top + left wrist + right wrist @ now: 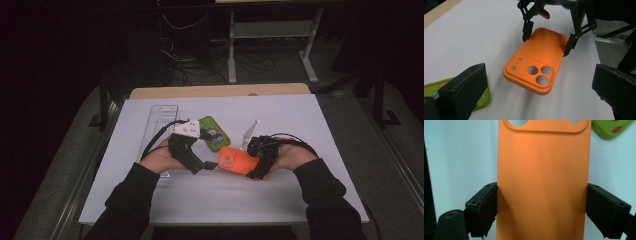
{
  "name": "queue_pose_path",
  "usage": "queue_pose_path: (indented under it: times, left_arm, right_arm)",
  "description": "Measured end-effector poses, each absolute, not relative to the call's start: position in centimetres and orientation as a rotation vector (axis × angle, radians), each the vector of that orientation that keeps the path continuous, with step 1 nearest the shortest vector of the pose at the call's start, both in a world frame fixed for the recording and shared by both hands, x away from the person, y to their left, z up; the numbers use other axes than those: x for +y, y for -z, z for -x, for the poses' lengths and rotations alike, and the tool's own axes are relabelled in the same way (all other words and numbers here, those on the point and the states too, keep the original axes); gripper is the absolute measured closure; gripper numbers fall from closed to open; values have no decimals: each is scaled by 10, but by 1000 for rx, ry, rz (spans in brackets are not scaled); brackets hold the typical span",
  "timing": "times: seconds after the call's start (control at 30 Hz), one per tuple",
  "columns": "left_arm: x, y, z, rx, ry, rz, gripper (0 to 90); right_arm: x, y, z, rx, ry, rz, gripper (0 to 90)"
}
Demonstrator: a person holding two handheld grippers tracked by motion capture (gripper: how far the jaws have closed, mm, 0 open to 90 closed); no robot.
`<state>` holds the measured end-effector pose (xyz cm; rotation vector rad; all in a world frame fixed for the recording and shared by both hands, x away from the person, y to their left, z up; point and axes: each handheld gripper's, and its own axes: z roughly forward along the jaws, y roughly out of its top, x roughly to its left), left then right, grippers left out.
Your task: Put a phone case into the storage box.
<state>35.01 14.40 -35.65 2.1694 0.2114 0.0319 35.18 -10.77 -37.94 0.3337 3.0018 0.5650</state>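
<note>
The smooth matte orange phone case, with its raised rounded camera block pierced by three large round holes, lay back-up near the middle of the white table, its plain end clamped across its width by the right gripper, while in the right gripper view its lower end and camera holes were cut off. The left gripper stood with its rough black jaws spread wide and empty just before the case's camera end. A glossy green printed phone case lay just behind, partly hidden by a left jaw in the left gripper view, and a clear plastic tray was faint against the table.
</note>
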Motion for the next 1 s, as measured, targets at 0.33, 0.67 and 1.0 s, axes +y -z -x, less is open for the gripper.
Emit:
queue_pose_path:
  times: [0.33, 0.67, 1.0]
  left_arm:
    - [137, 365, -346, 170, 9, -2240, 0]
    - [125, 375, -340, 76, 11, -2335, 0]
    - [116, 384, -336, 31, 35, -2378, 0]
  right_arm:
    - [-88, 380, -341, 3007, -533, -221, 154]
    - [-81, 377, -334, 3015, -539, -146, 154]
    - [-72, 373, -328, 3019, -552, -87, 153]
